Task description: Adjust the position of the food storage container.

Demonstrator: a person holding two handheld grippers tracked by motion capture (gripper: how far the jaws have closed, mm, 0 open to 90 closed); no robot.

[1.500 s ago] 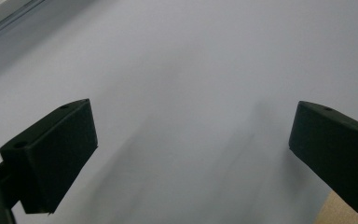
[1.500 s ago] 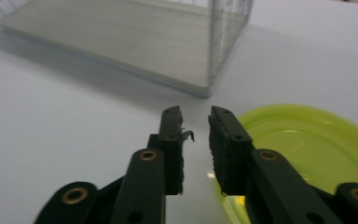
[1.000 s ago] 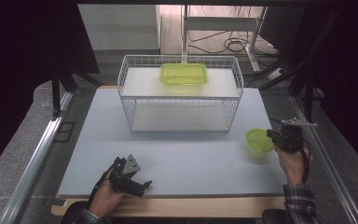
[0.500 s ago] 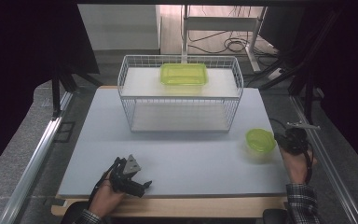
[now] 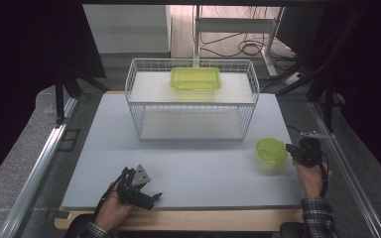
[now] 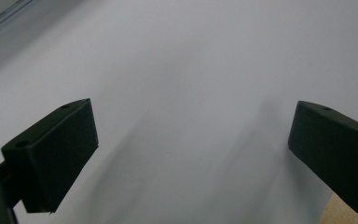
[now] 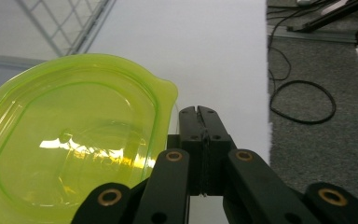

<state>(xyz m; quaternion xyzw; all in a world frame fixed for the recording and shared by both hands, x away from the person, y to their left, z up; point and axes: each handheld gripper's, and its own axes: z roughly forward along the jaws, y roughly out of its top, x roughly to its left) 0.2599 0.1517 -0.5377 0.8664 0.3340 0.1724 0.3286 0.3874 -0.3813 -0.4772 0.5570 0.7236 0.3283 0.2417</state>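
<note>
While the right gripper (image 7: 200, 112) sits pinched shut, empty, the glossy see-through lime-green plastic bowl (image 7: 70, 149) lies at its 9 o'clock; left gripper (image 6: 191, 149) gapes wide, empty.

Green lidded container (image 7: 70, 154): left and bottom portions cut off by frame edges in right gripper view; lower right rim hidden behind linkage of right gripper (image 7: 200, 114). Left gripper (image 6: 191, 149): both jaws cropped at lower frame corners.
</note>
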